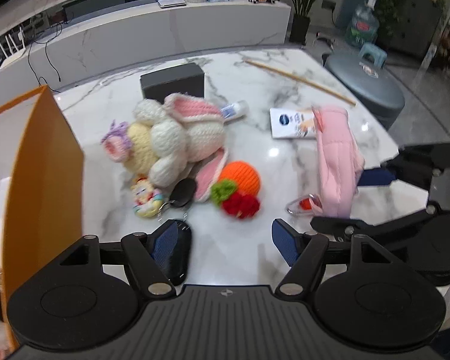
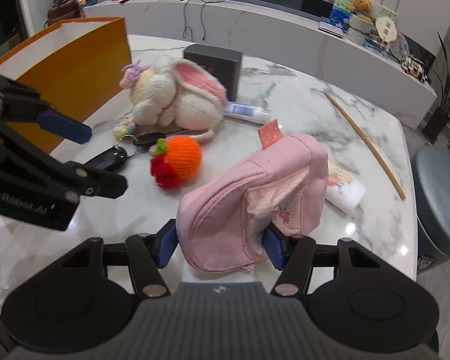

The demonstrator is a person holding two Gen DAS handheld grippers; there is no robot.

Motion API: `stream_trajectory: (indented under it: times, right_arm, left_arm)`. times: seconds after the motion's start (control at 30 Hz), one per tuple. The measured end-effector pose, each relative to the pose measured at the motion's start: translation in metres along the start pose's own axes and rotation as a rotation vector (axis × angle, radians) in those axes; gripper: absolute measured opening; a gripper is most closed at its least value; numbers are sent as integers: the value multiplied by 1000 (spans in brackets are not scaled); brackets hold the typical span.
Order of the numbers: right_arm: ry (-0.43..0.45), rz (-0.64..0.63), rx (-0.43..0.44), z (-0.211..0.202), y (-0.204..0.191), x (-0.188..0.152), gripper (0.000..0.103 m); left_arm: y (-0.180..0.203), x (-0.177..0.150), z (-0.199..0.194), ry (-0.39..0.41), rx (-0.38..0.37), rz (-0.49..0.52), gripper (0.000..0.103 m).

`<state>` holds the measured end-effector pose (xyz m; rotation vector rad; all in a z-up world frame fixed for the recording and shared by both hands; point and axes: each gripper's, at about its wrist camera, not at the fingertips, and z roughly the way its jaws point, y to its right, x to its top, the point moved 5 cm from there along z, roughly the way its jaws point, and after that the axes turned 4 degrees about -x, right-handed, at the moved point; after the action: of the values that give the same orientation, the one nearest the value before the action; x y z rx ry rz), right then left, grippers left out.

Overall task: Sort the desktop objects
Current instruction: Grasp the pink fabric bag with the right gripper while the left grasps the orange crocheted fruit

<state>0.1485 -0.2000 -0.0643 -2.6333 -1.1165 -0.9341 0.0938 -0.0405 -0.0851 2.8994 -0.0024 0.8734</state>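
Roughly, from left to right:

Orange bag (image 1: 42,162): standing open at the table's left side, cut off by the frame edge in the left wrist view, so its inside is not showing there.

Left gripper (image 1: 229,244): hanging above the marble table (image 1: 255,90), jaws spread wide with nothing between them; its left finger is covering part of a black key fob (image 1: 177,252).

Knitted rabbit (image 1: 177,138): lying on its side, hiding the lower part of the dark box (image 1: 172,81) behind it and one end of a white tube (image 1: 234,109); blurring here is smearing the small keychain charm (image 1: 144,198) beside it.

Orange knitted ball (image 1: 240,178): sitting just in front of the rabbit, with green and red knitting attached.

Pink pouch (image 2: 252,198): standing on the table at the right, between the fingers of the right gripper (image 2: 222,247), whose jaws are pinching it at its near end, the blue pads seemingly pressing its sides; it is blocking most of a white bottle (image 2: 346,190) lying behind it.

Wooden stick (image 2: 366,147): lying slantwise at the far right of the table.

Grey stool (image 2: 441,204): standing beyond the table's right edge, partly cut off.
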Motion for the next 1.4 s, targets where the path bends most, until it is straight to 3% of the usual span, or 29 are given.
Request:
stream_trajectory:
  times: [0.43, 0.8, 1.1, 1.4]
  right_arm:
    - [-1, 36, 6, -2, 24, -7, 62]
    - [1, 35, 22, -3, 31, -11, 62]
    - [4, 31, 33, -4, 33, -12, 62]
    - [6, 34, 35, -5, 34, -12, 63]
  left_arm:
    - [6, 14, 29, 104, -28, -16, 82]
    - [3, 11, 50, 103, 3, 11, 82]
    - [18, 10, 57, 102, 69, 117, 59]
    - [24, 8, 58, 113, 56, 149, 54]
